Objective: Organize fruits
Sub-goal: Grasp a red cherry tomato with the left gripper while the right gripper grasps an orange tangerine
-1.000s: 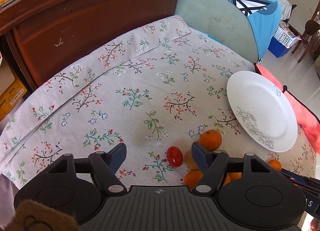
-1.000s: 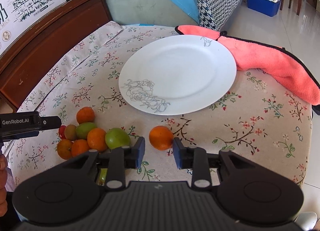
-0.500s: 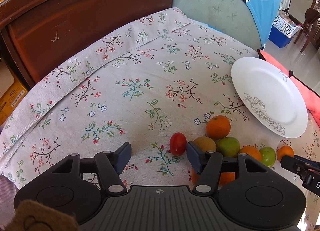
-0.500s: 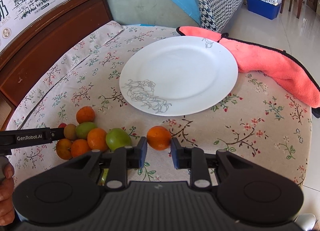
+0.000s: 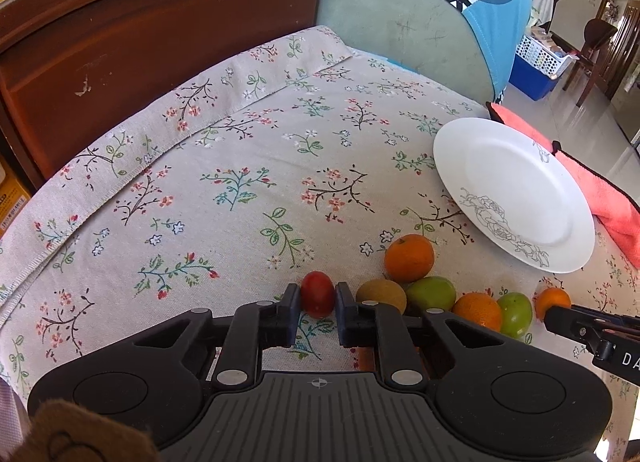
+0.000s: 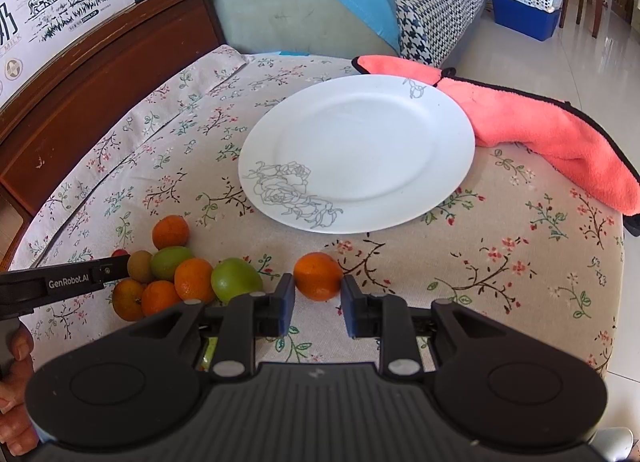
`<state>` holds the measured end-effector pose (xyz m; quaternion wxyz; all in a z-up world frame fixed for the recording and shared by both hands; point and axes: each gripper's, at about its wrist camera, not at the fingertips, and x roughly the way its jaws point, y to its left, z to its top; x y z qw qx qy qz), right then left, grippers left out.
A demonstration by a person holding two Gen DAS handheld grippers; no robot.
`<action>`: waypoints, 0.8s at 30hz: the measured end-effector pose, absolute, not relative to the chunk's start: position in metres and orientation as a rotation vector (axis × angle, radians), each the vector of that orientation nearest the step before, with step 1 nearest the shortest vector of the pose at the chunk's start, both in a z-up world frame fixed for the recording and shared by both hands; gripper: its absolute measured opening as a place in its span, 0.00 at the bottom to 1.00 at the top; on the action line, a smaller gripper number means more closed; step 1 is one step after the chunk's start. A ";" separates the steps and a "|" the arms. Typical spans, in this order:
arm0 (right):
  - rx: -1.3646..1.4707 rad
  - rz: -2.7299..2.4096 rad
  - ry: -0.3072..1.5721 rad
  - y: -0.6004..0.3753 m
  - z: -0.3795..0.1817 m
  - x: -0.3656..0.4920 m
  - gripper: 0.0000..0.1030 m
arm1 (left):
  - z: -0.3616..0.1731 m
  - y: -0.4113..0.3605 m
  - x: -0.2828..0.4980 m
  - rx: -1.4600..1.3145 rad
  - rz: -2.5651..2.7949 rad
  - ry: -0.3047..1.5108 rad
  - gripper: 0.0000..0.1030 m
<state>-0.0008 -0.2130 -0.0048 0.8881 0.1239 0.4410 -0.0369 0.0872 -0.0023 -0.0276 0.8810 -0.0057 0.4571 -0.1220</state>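
Near the table's front edge, my left gripper (image 5: 317,298) has just been closing and now clamps the tomato (image 5: 317,292); my right gripper (image 6: 318,294) pinches an orange (image 6: 318,276). Both sit short of the plate (image 6: 400,110), which I reckon comes next.

White rose-sketched plate (image 6: 360,150), coral towel (image 6: 560,138), floral beige tablecloth (image 5: 240,190)

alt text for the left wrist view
The left gripper is shut on a small red fruit on a floral cloth. Orange and green fruits cluster to its right, near an empty white plate.
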 end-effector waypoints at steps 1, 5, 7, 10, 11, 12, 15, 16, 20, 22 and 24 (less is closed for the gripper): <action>0.258 -0.076 0.916 -0.213 -0.005 -0.001 0.24 | -0.027 -0.002 0.087 -0.011 -0.255 0.950 0.15; 0.259 -0.075 0.912 -0.213 -0.004 -0.001 0.24 | -0.023 -0.002 0.084 -0.009 -0.251 0.929 0.15; 0.262 -0.072 0.909 -0.213 -0.003 -0.001 0.24 | -0.020 -0.001 0.082 -0.008 -0.247 0.914 0.15; 0.264 -0.069 0.906 -0.214 -0.002 -0.002 0.23 | -0.013 -0.002 0.080 -0.009 -0.249 0.896 0.15; 0.267 -0.068 0.904 -0.214 -0.001 -0.003 0.23 | -0.011 -0.002 0.080 -0.009 -0.254 0.889 0.15; 0.269 -0.066 0.899 -0.214 0.001 -0.003 0.22 | -0.008 -0.004 0.079 -0.008 -0.262 0.881 0.15; 0.257 -0.049 0.880 -0.213 0.007 -0.004 0.07 | 0.002 -0.011 0.076 0.007 -0.289 0.856 0.15; 0.254 -0.043 0.875 -0.213 0.009 -0.004 0.07 | 0.005 -0.015 0.075 0.014 -0.300 0.846 0.15; 0.244 -0.036 0.880 -0.213 0.009 -0.002 0.07 | 0.011 -0.024 0.074 0.028 -0.327 0.824 0.15; 0.257 -0.047 0.877 -0.216 0.008 -0.002 0.07 | 0.010 -0.024 0.075 0.022 -0.323 0.831 0.15; 0.284 -0.055 0.873 -0.221 0.006 -0.003 0.10 | 0.009 -0.023 0.075 0.020 -0.317 0.834 0.15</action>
